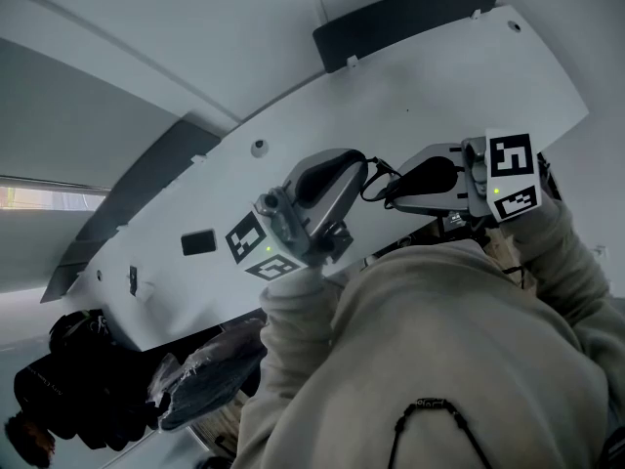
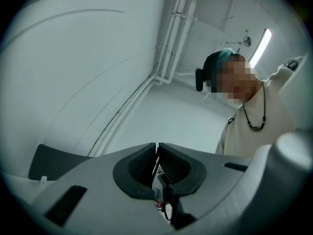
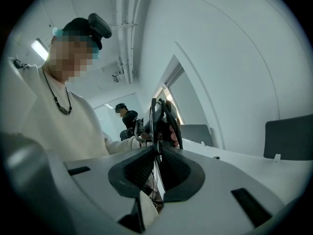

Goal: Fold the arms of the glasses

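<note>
The glasses (image 1: pixel 377 177), thin and black-framed, hang in the air between my two grippers, close to the person's chest. My left gripper (image 1: pixel 363 170) comes in from the left and is shut on a thin part of the frame (image 2: pixel 163 196), which shows in the narrow slit between its pads. My right gripper (image 1: pixel 392 194) comes in from the right and is shut on the glasses (image 3: pixel 161 122), whose dark frame stands up edge-on above its jaws. Which part of the glasses each gripper holds I cannot tell.
A white table (image 1: pixel 420 86) lies beyond the grippers, with dark chair backs (image 1: pixel 410 13) along its edge. Black bags (image 1: pixel 88 389) sit at the lower left. The person's cream sleeve (image 1: pixel 430 360) fills the foreground. A second person (image 3: pixel 128 117) stands far back.
</note>
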A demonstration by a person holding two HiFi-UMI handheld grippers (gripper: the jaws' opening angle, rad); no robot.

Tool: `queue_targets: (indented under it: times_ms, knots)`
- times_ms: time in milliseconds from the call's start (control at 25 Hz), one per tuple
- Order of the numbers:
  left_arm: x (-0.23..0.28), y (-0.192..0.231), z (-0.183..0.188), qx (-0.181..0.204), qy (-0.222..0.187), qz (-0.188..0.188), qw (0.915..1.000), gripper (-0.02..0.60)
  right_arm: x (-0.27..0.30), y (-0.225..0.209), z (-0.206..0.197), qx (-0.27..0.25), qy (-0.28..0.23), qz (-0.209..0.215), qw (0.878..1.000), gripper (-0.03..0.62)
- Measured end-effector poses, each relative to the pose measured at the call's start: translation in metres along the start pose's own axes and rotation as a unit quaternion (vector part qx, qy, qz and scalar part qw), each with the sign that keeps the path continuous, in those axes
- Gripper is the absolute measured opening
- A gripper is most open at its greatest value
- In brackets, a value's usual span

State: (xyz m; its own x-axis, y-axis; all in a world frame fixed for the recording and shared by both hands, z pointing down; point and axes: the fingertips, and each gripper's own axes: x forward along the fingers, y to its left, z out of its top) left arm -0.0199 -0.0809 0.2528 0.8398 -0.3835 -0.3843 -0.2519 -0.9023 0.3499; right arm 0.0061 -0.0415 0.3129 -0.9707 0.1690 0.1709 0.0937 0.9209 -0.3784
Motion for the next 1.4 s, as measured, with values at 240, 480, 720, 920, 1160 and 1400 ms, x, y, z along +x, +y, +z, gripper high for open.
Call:
queue_targets:
  times_ms: [240, 480, 720, 920, 1160, 1400]
  knots:
    - [-0.002, -0.001, 0.001, -0.008, -0.004, -0.007, 0.9999, 0.021, 0.002, 0.001, 0.000, -0.002, 0.003, 0.001, 1.000, 0.061]
    - [-0.004, 0.000, 0.001, -0.020, -0.009, -0.012, 0.9997, 0.023, 0.003, -0.001, 0.000, -0.004, 0.009, 0.005, 1.000, 0.061]
    - [-0.007, 0.001, 0.000, -0.017, -0.011, 0.003, 0.9998, 0.023, 0.004, 0.002, -0.002, -0.014, 0.020, 0.005, 1.000, 0.061]
    - [-0.013, 0.012, -0.007, -0.024, -0.009, 0.037, 0.9990, 0.023, 0.002, -0.008, -0.009, -0.028, 0.046, -0.013, 0.998, 0.061]
    - [-0.021, 0.025, -0.003, -0.022, -0.011, 0.069, 0.9973, 0.023, -0.004, -0.029, -0.020, -0.042, 0.081, -0.046, 0.995, 0.061]
    - [-0.018, 0.029, -0.017, 0.005, 0.025, 0.094, 0.9953, 0.021, -0.005, -0.035, -0.021, -0.045, 0.082, -0.056, 0.994, 0.061]
